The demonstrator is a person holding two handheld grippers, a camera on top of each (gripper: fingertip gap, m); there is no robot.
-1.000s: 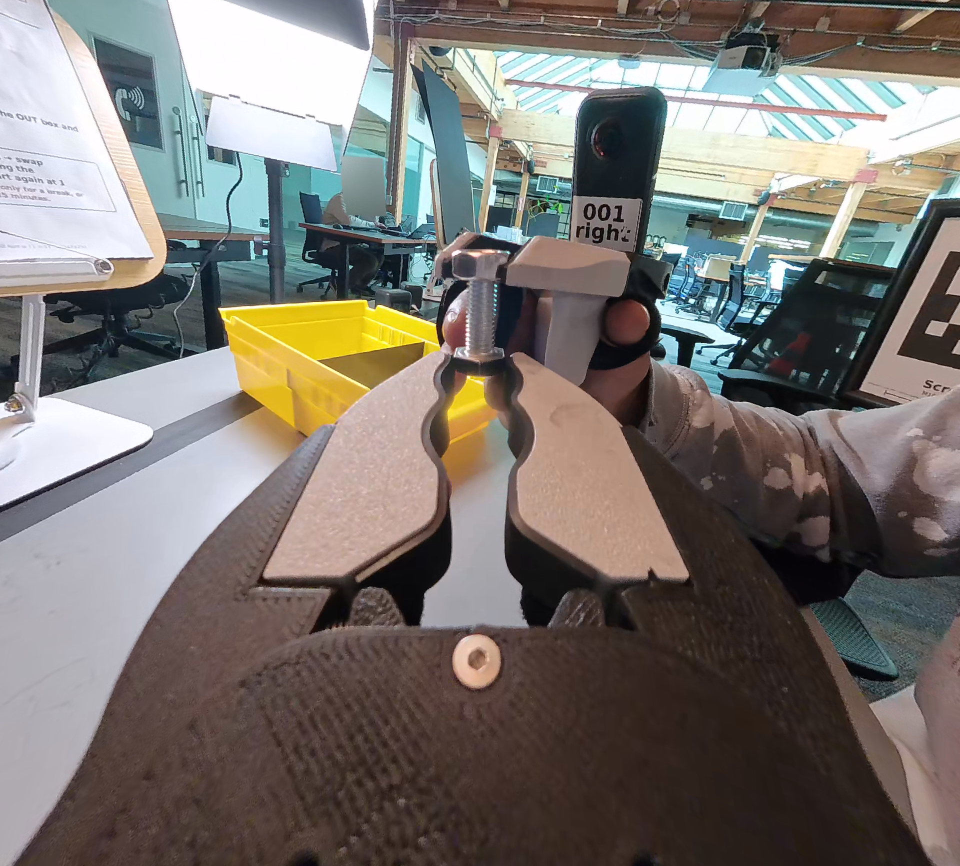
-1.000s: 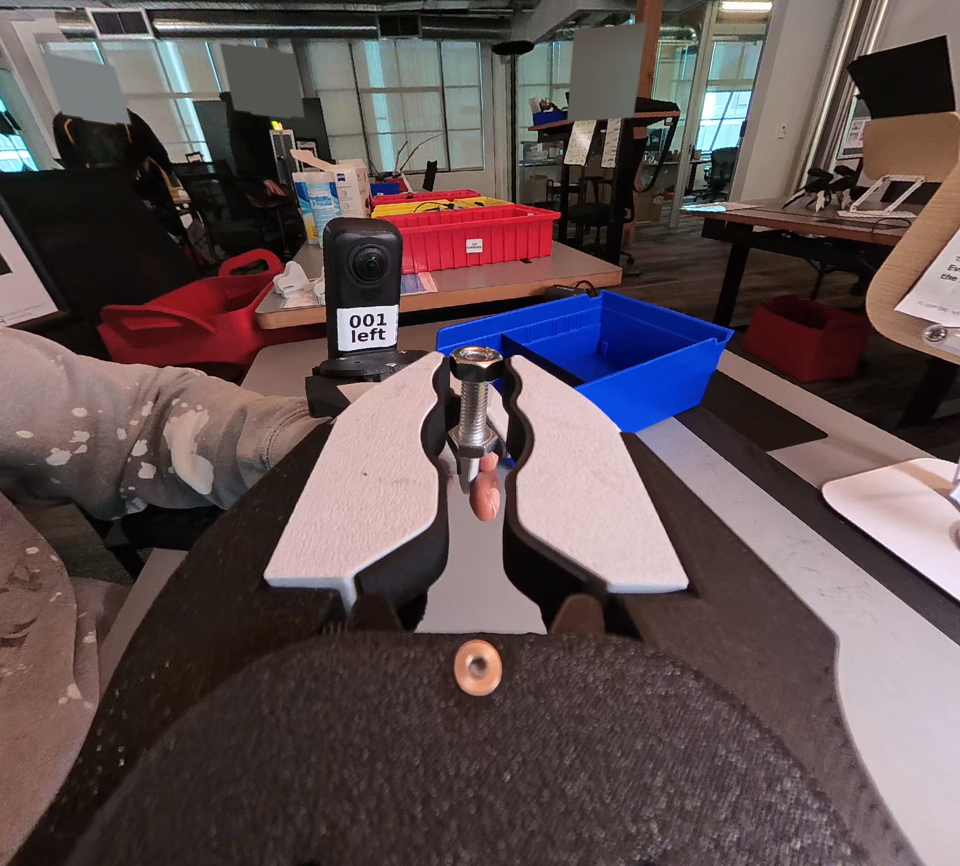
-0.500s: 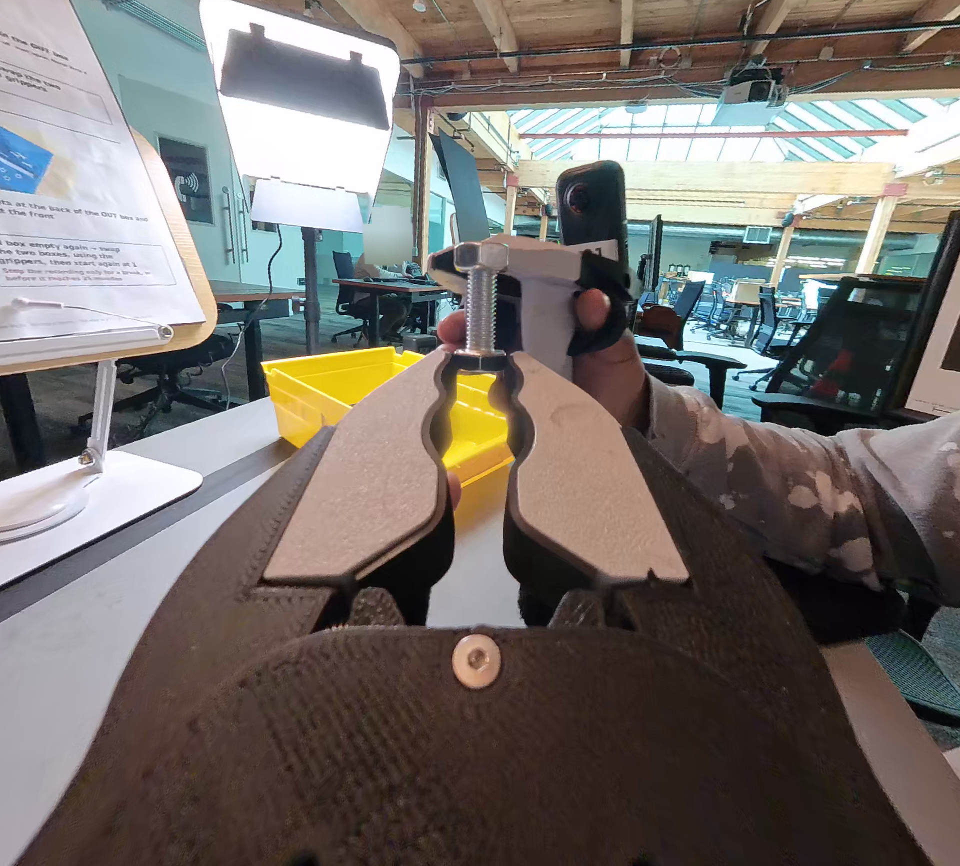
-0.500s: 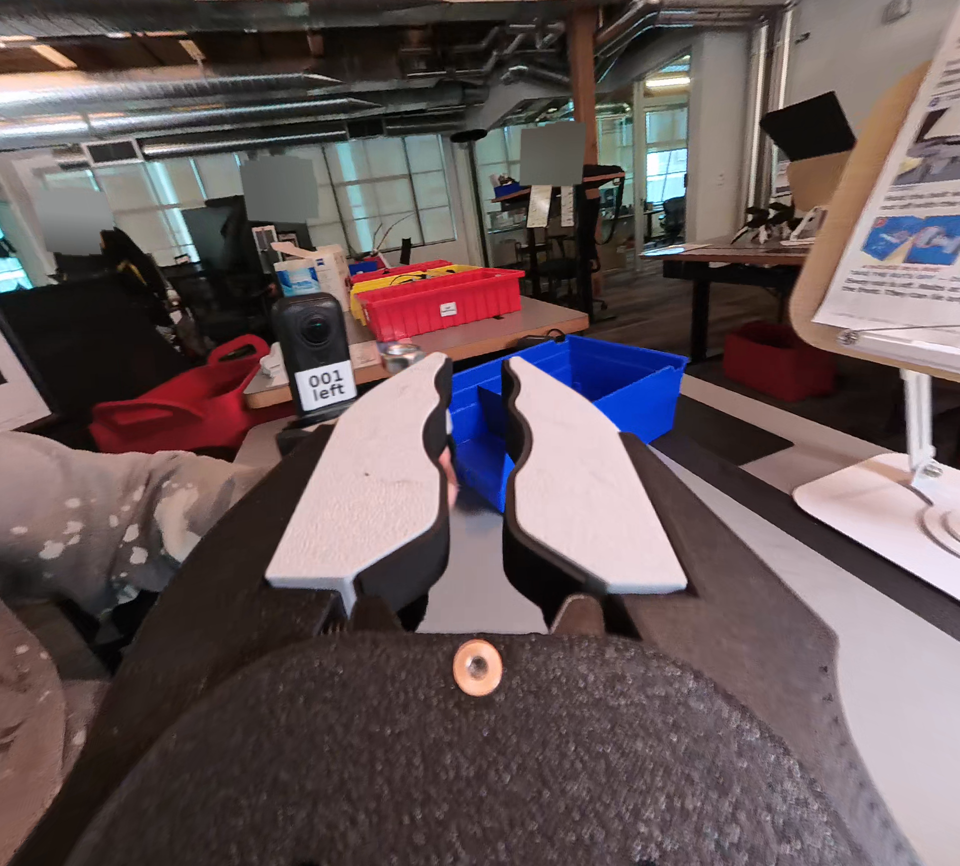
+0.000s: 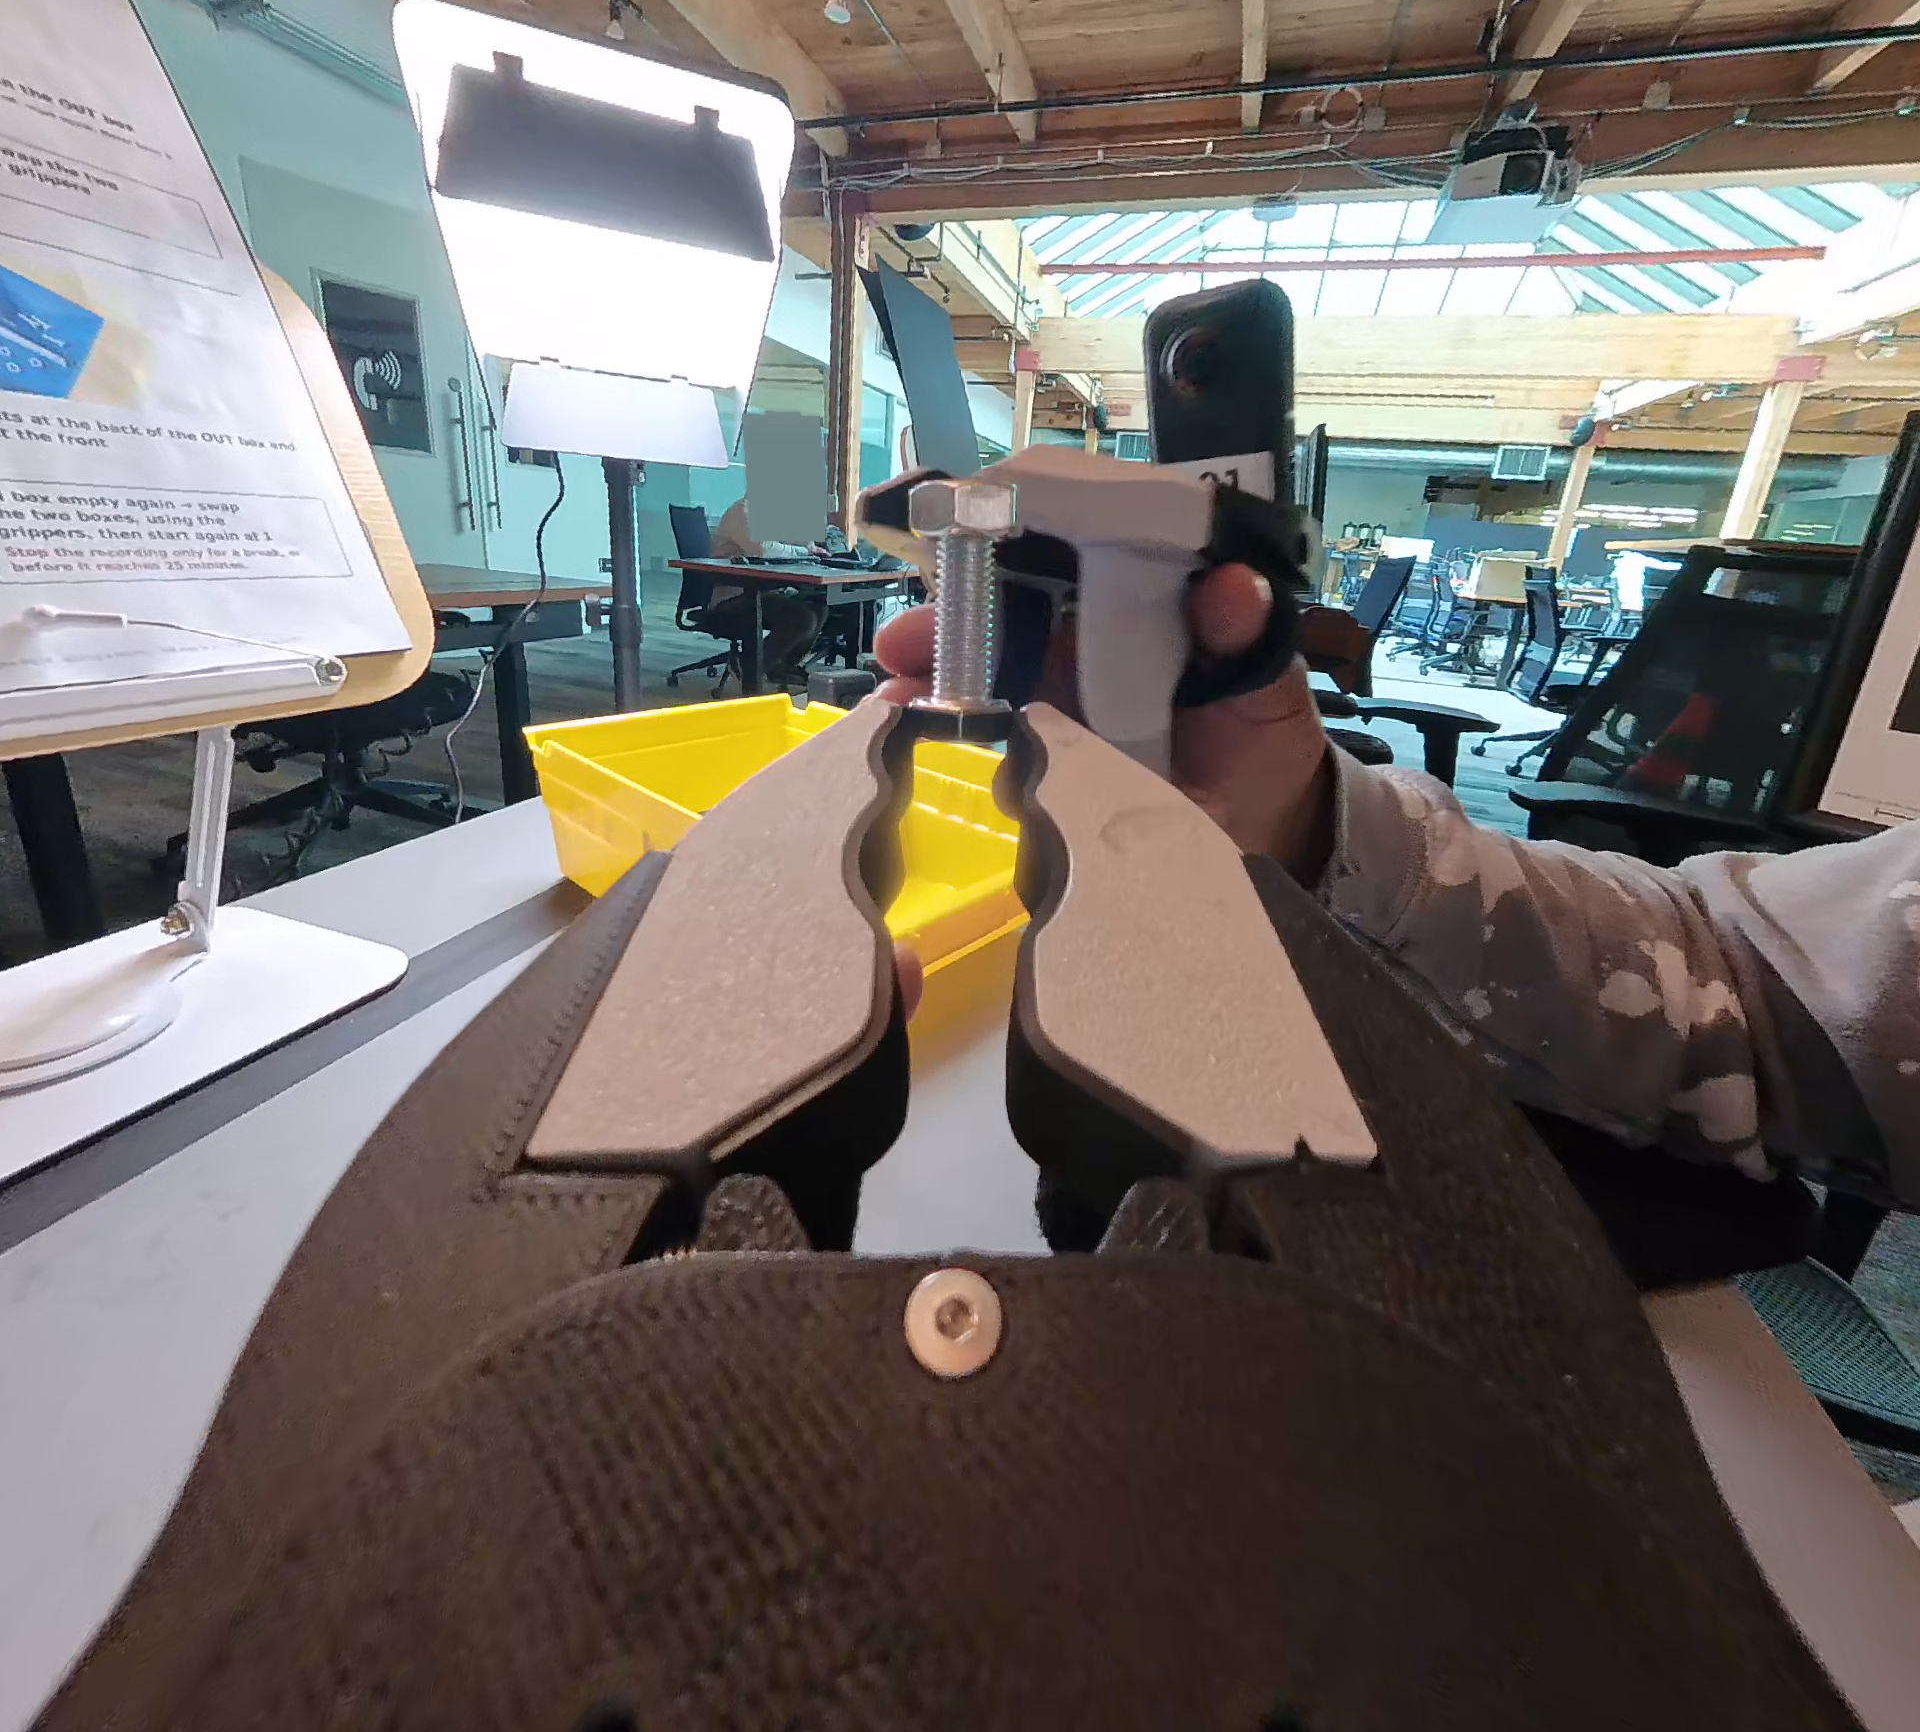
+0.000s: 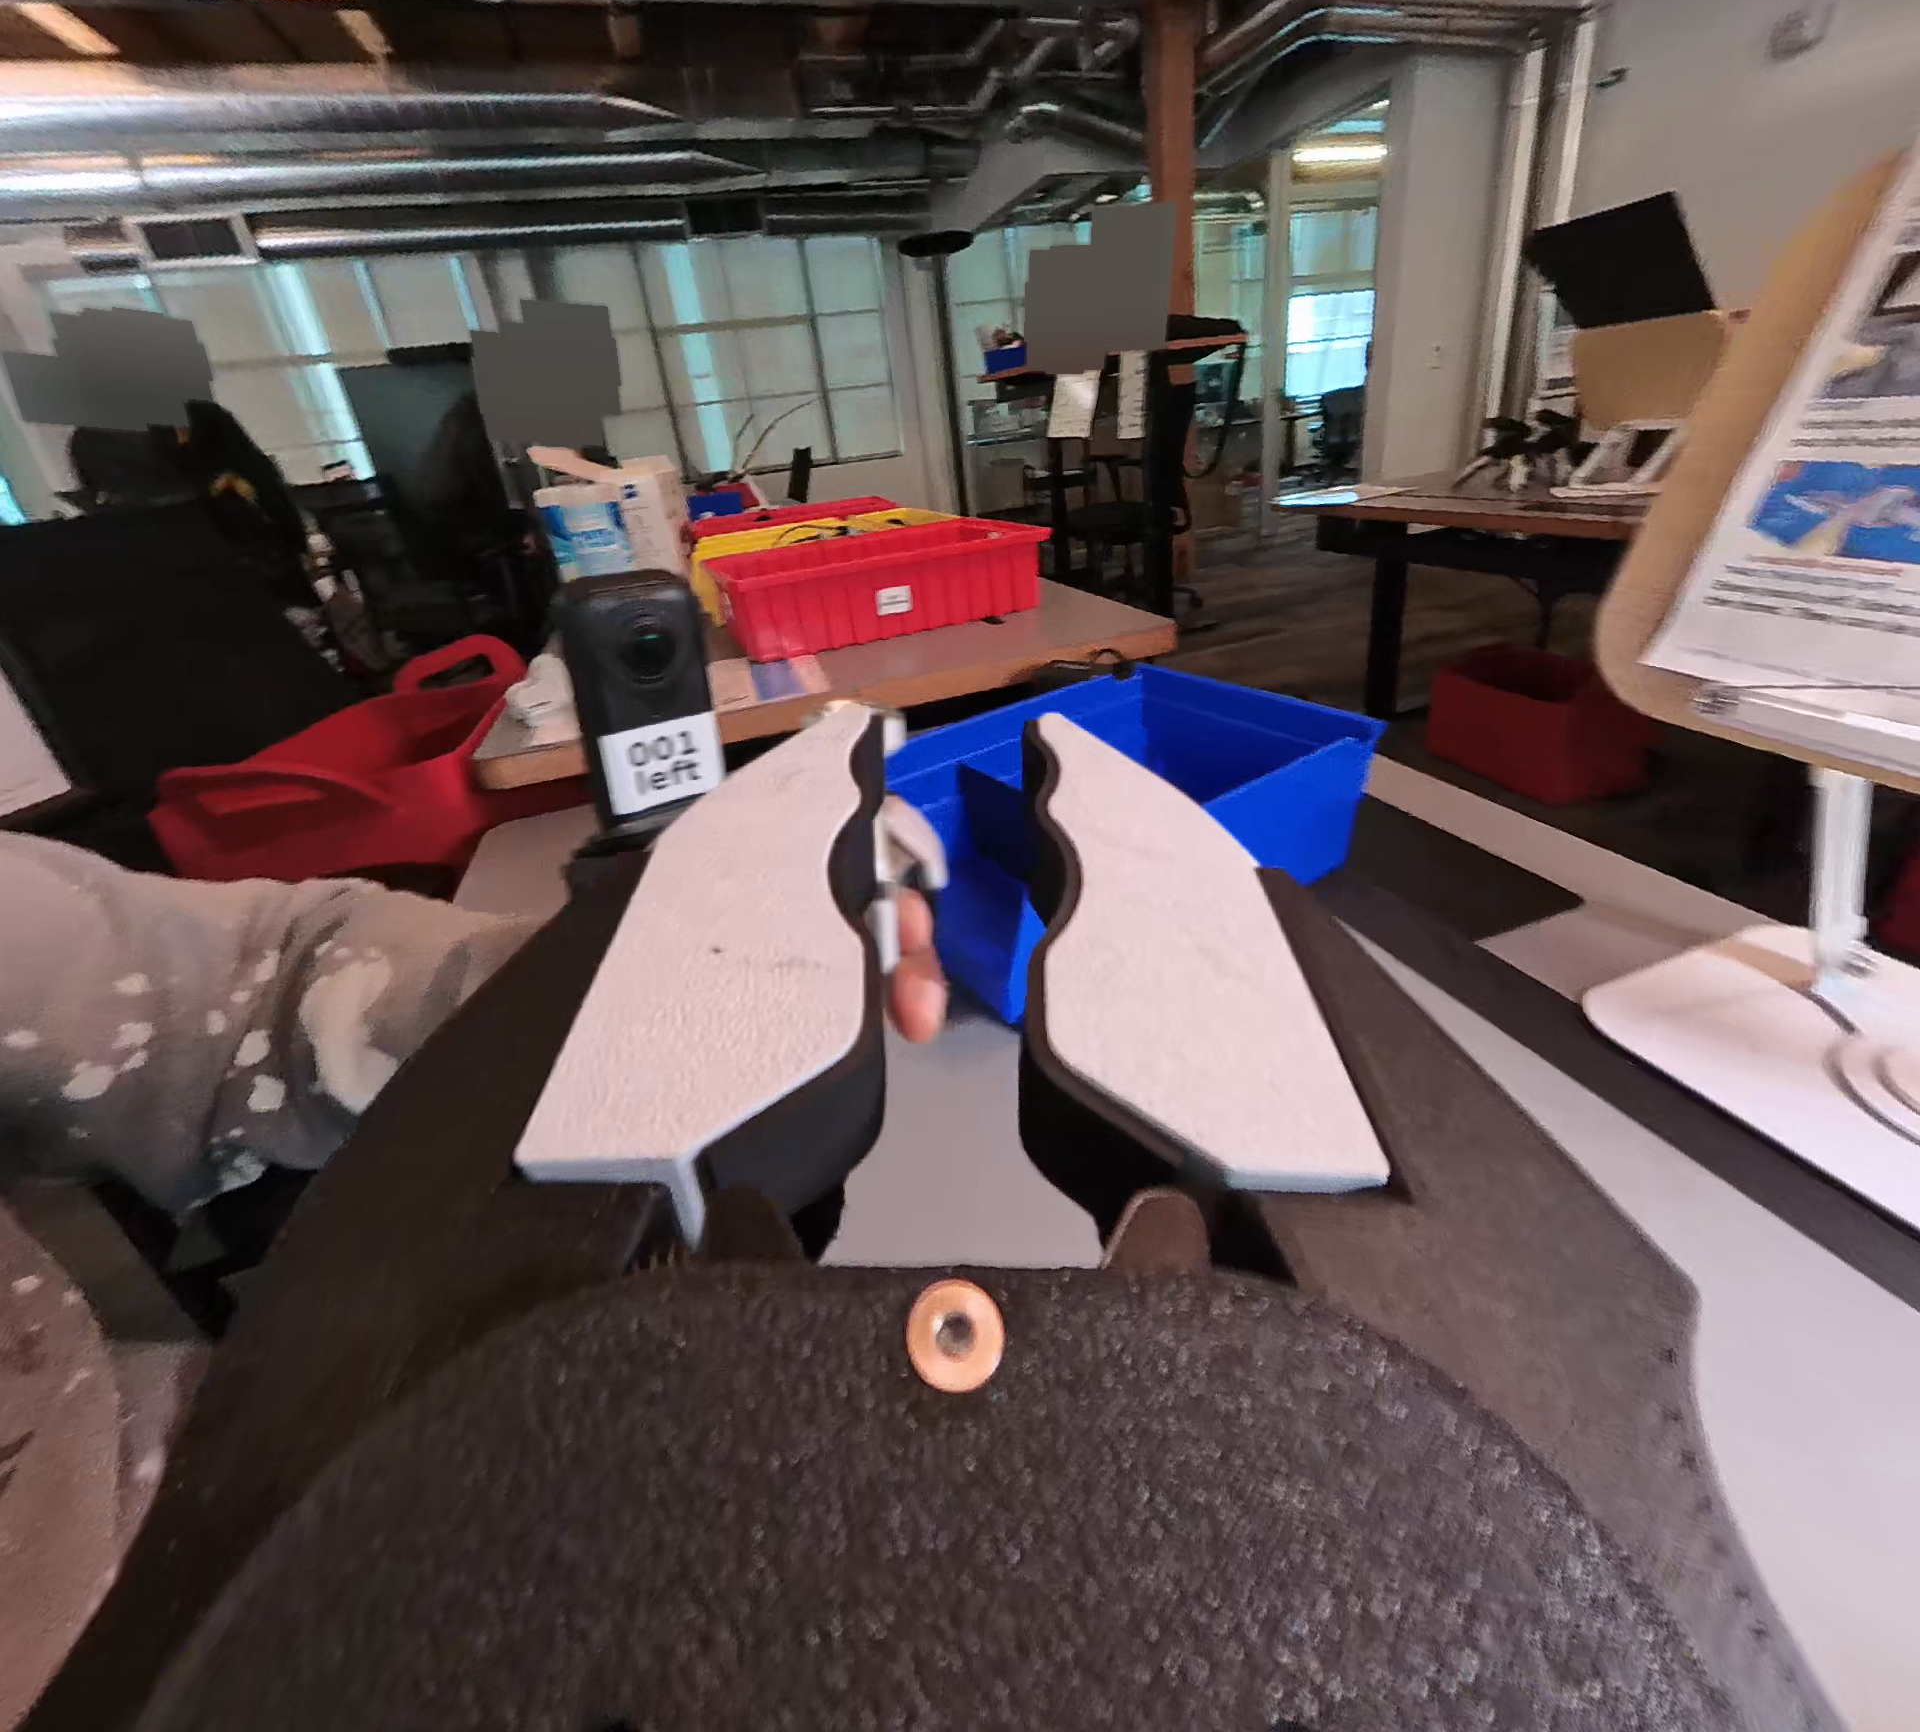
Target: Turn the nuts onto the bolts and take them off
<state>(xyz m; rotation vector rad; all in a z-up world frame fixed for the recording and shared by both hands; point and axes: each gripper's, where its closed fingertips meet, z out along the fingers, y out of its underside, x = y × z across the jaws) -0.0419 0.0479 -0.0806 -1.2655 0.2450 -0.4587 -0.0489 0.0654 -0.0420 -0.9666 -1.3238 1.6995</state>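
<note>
**A:** Left wrist view: the left gripper (image 5: 956,728) has its fingers pinched tight on the nut (image 5: 961,724), right at the tips. The bolt (image 5: 964,612) stands upright out of that nut, hex head at 12 o'clock.

**B:** And the right gripper (image 5: 940,500) sits up at the bolt head, held in the person's right hand (image 5: 1236,706). How are its jaws?

**A:** In the right wrist view the right gripper's (image 6: 954,732) 2 fingers stand apart with a clear gap. That view is blurred. The bolt (image 6: 888,841) lies against the inner edge of the finger at 9 o'clock, partly hidden behind it, so nothing is clamped there.

**B:** A fingertip (image 6: 920,981) of the person's other hand shows just under the bolt, at 6 o'clock of it.

**A:** Now the containers. The yellow bin (image 5: 665,778) rests on the table (image 5: 312,1007) just beyond the left gripper, toward 10 o'clock. Only its walls show, so I cannot tell what is in it.

**B:** The blue bin (image 6: 1268,757) is at 1 o'clock from the right gripper's tips, with 1 divider splitting it into 2 compartments. Its floor is mostly hidden, so I cannot tell the contents.

**A:** On the far table, a red tray (image 6: 883,596) sits at 11 o'clock, with a yellow tray (image 6: 727,552) touching it behind, dark cords inside.

**B:** A red box (image 6: 1527,726) stands on the floor at 2 o'clock.
</note>
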